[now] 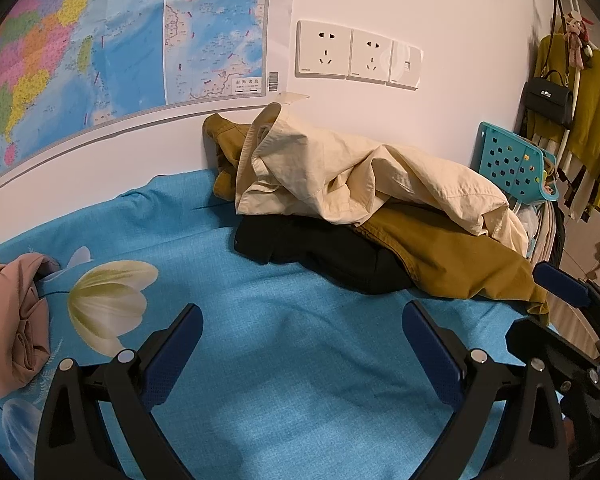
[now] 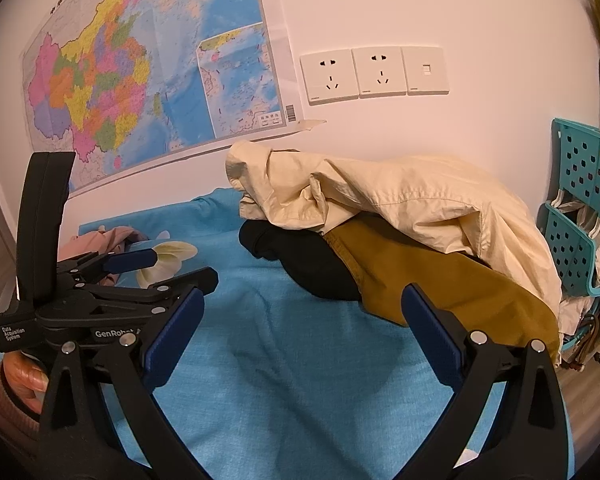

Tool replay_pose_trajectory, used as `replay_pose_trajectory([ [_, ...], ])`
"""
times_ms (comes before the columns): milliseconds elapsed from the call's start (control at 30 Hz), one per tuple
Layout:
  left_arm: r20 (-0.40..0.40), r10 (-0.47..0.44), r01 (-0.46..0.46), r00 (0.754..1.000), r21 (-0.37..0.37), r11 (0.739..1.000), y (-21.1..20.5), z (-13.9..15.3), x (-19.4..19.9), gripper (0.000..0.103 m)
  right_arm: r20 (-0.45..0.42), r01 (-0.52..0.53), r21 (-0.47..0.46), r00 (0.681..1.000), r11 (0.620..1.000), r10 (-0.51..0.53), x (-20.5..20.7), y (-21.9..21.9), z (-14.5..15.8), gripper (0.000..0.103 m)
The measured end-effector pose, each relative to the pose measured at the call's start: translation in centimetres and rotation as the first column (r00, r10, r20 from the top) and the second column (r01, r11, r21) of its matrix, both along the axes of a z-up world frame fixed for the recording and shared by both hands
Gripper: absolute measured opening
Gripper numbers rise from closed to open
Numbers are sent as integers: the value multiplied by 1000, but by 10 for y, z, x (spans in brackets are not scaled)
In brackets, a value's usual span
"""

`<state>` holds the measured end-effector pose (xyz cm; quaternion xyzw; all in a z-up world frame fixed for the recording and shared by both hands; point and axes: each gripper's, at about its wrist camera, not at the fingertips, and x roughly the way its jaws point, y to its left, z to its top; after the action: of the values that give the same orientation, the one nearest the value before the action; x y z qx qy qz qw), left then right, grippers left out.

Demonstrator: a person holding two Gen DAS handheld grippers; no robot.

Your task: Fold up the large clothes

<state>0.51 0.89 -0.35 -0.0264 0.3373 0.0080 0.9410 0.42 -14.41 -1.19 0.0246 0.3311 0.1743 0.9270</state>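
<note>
A heap of clothes lies against the wall on the blue sheet: a cream jacket [image 1: 364,180] [image 2: 400,196] on top, a mustard garment [image 1: 456,260] [image 2: 440,288] under it, a black garment [image 1: 320,252] [image 2: 308,264] at the bottom. A folded pink garment [image 1: 12,316] [image 2: 100,240] lies at the left. My left gripper [image 1: 304,328] is open and empty above the bare sheet, short of the heap; it also shows in the right wrist view [image 2: 180,268]. My right gripper [image 2: 304,312] is open and empty beside it; one of its fingers [image 1: 560,284] shows in the left wrist view.
The blue floral bed sheet [image 1: 280,380] [image 2: 300,392] spreads below both grippers. A wall with a map [image 2: 140,72] and sockets [image 2: 372,72] stands behind the heap. A teal plastic basket rack [image 2: 580,208] [image 1: 512,160] and hanging clothes [image 1: 588,128] stand at the right.
</note>
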Motion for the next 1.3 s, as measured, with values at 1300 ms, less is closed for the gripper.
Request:
replay_pose_trajectory([
  [1300, -60, 67, -67, 996, -4, 998, 29, -9, 54, 96, 53, -95, -442, 990, 892, 132, 129, 26, -12, 97],
])
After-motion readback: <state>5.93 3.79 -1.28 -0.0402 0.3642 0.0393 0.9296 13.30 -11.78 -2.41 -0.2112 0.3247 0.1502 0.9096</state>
